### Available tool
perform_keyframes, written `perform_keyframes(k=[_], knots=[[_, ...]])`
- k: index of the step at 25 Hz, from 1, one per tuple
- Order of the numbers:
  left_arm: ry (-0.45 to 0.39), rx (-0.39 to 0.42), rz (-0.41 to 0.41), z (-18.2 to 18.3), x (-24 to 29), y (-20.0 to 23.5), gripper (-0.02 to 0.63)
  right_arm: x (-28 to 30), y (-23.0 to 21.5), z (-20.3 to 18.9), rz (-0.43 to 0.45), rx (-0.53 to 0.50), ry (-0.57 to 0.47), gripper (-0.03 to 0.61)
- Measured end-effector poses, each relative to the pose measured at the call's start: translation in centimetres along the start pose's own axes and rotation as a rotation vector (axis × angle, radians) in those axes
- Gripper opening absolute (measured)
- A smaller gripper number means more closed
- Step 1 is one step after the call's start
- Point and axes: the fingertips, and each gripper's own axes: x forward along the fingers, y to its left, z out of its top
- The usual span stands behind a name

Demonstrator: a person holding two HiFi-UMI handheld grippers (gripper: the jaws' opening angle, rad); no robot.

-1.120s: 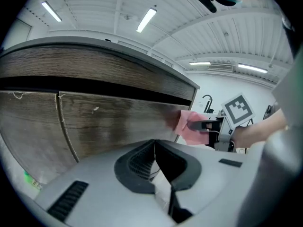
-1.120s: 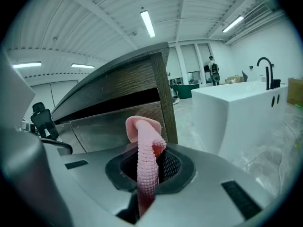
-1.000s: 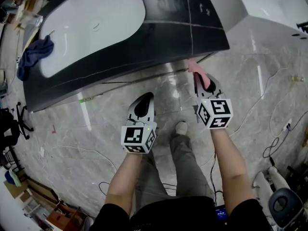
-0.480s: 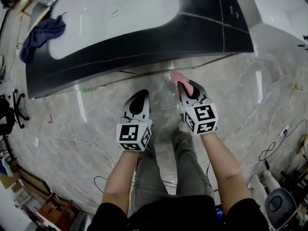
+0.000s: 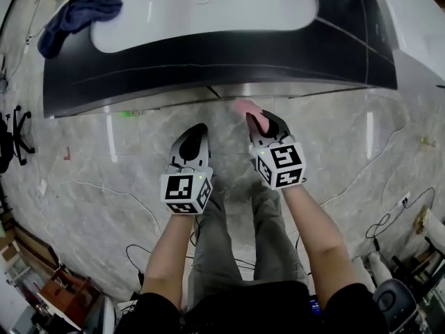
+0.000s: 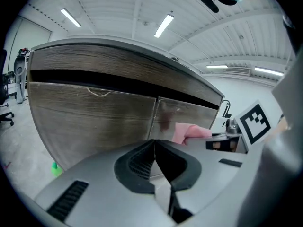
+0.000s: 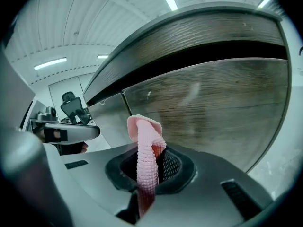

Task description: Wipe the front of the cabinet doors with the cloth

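My right gripper (image 5: 259, 122) is shut on a pink cloth (image 7: 144, 148), whose folded end sticks up past the jaws. In the head view the pink cloth (image 5: 245, 107) sits just below the counter's front edge. The wood-grain cabinet doors (image 7: 208, 112) fill the right gripper view, a short way beyond the cloth. My left gripper (image 5: 192, 139) is shut with nothing in it. It faces the cabinet doors (image 6: 94, 122) near the seam between two of them. The pink cloth (image 6: 188, 132) shows to its right.
A dark counter (image 5: 208, 65) with a white basin (image 5: 208, 12) overhangs the doors. A blue rag (image 5: 76, 16) lies at the basin's left end. A small green object (image 6: 56, 168) rests on the marble floor (image 5: 90, 165) by the cabinet. Cables (image 5: 389, 218) trail at the right.
Both grippers have drifted left along the cabinet front, and the right one with the pink cloth has come closer to the left gripper.
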Motion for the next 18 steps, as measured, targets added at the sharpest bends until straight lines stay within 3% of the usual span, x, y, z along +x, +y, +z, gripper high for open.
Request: perform_keyframes(k=[10,18], knots=[[0.003,-0.01,0.017,-0.1,-1.0,3.5,0.009,3.9,2.7,0.7,0.023,-0.012,0.004,0.041],[0.006,-0.007,0.02,0.0,-0.3,3.4,0.009,3.8,0.5,1.5,-0.013,-0.011,-0.014,0.041]])
